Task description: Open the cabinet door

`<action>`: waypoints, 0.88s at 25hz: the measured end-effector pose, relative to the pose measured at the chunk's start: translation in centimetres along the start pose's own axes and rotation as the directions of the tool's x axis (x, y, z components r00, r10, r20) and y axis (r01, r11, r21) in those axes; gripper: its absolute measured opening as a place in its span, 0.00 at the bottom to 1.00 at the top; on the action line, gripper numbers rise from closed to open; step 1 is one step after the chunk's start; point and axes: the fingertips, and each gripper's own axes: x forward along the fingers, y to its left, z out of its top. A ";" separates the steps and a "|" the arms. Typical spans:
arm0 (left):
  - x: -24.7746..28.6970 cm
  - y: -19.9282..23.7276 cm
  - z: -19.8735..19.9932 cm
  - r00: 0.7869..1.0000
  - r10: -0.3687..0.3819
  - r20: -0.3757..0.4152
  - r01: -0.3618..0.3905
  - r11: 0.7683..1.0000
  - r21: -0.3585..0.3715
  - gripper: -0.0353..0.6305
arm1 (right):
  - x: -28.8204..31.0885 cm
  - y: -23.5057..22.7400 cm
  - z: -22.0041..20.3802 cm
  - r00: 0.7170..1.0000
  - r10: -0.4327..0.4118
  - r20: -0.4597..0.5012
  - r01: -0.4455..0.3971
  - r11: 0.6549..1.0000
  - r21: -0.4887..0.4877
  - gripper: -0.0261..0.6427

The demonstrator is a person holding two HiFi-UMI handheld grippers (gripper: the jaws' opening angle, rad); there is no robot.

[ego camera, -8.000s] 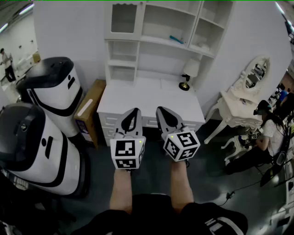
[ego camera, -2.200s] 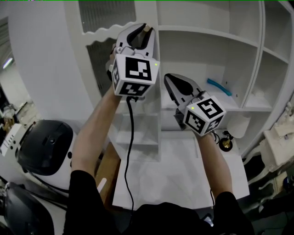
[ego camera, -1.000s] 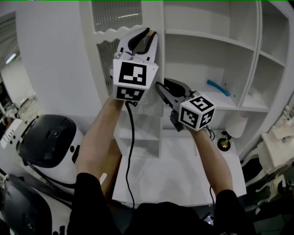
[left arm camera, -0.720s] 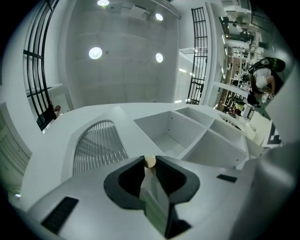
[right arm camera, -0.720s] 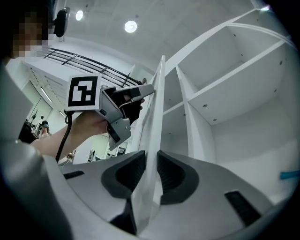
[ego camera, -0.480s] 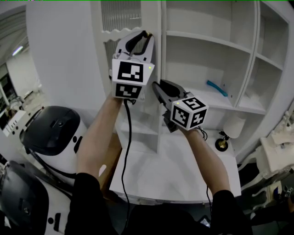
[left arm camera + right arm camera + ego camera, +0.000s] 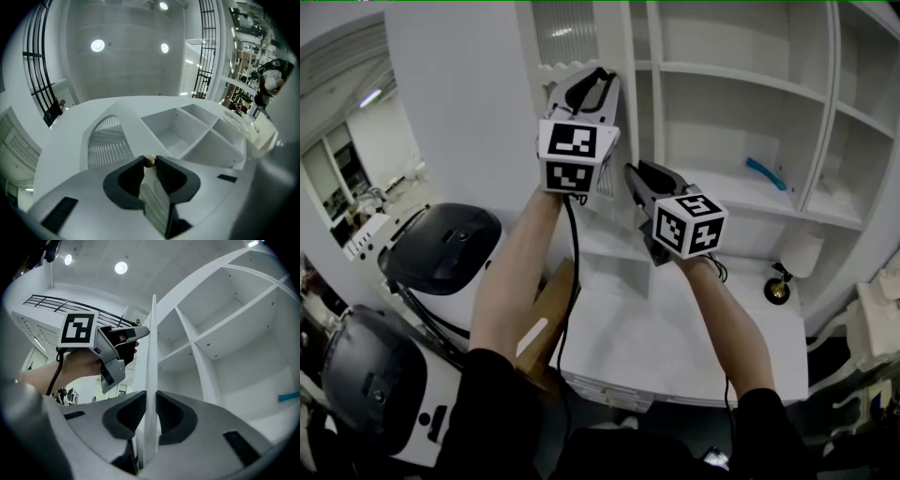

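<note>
So the cabinet door [image 7: 572, 37] is at the top left of the white shelf unit [image 7: 741, 82] over the worktop [image 7: 675, 328]. It's a tall upright panel, long axis vertical, swung out so its free edge points back at the person. Left claw [image 7: 600, 75] is up high on a raised forearm, tips on the little tan knob [image 7: 149, 161] with its jaws easing apart. The right claw [image 7: 633, 172] sits lower, just beside it and tilted up a bit, closing on the door's thin edge, which runs between its jaws.
</note>
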 end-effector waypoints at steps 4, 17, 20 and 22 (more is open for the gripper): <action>-1.2 0.9 0.0 1.000 0.023 -0.006 -0.023 1.000 0.014 0.19 | -0.2 1.4 0.1 1.000 -0.017 0.011 0.017 1.000 0.009 0.15; -6.0 3.4 -0.7 0.997 -0.044 0.056 0.048 0.997 -0.065 0.06 | -0.3 7.4 0.3 0.986 -0.143 0.087 0.146 0.989 -0.025 0.15; -7.1 4.7 -1.6 0.993 -0.083 0.084 0.090 0.993 -0.082 0.06 | 0.0 9.5 0.3 0.977 -0.173 0.121 0.177 0.984 -0.021 0.15; -7.7 5.6 -2.0 0.989 -0.101 0.105 0.113 0.987 -0.115 0.06 | 0.3 10.4 0.4 0.972 -0.195 0.128 0.201 0.979 -0.032 0.15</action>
